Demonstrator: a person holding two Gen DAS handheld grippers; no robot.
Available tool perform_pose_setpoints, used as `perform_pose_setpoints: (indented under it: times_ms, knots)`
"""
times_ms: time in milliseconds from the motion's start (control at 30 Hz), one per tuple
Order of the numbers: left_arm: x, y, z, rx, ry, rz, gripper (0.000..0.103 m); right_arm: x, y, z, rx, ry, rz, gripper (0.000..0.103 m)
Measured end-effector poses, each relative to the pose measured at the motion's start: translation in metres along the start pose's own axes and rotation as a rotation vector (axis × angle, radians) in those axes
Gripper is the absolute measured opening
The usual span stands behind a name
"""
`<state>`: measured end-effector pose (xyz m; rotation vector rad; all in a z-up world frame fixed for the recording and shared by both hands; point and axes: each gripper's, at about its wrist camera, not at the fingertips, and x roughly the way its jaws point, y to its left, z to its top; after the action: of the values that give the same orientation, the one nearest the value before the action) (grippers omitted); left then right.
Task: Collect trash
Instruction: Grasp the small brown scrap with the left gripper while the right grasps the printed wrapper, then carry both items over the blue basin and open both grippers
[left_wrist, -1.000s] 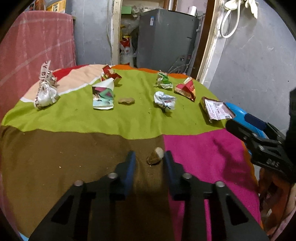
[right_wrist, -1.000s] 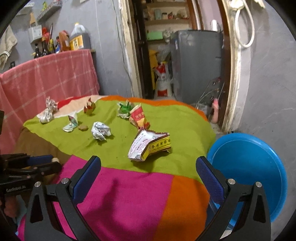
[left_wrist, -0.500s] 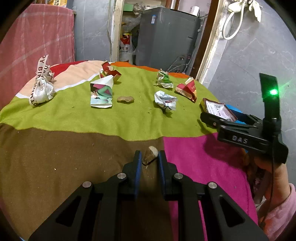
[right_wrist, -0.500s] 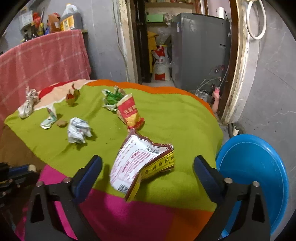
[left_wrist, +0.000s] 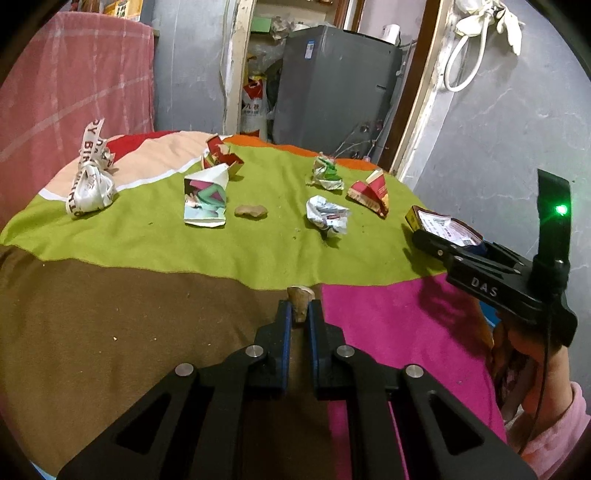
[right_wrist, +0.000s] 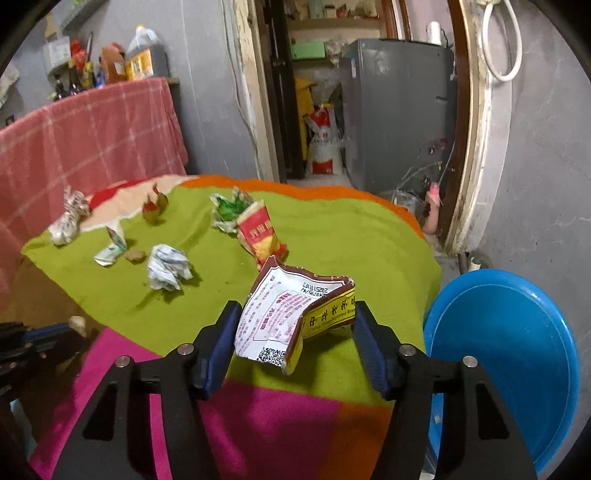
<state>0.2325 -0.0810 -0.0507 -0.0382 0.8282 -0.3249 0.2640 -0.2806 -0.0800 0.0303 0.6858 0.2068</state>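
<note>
Patchwork cloth fills both frames. Left gripper pinches a brown scrap at lower centre – right gripper is closing around a torn carton

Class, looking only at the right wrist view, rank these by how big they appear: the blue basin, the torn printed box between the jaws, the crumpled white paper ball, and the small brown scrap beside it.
1. blue basin
2. torn printed box, though nearness inflates it
3. crumpled white paper ball
4. small brown scrap

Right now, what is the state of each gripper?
Left gripper: shut on the brown scrap.
Right gripper: closing around the torn packet, not pressing yet.
</note>
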Motion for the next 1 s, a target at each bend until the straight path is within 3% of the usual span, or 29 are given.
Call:
perform_pose_setpoints:
  times_ms: [267,500,800,1000]
  knots:
    - [-0.012,-0.011,0.002,0.012,-0.067,-0.005,0.006,-0.040,0.004,-0.004,-0.020,-0.141,0.019,0.059]
    - [-0.036,-0.040,0.016,0.017,-0.211,-0.061,0.006,-0.094,0.004,-0.001,-0.060,-0.315,-0.020,0.059]
    - [-0.052,-0.100,0.041,0.048,-0.381,-0.159,0.007,-0.157,-0.026,0.007,-0.062,-0.477,-0.134,0.060]
    - [-0.048,-0.144,0.055,0.081,-0.438,-0.233,0.007,-0.182,-0.056,0.003,-0.040,-0.532,-0.226,0.061]
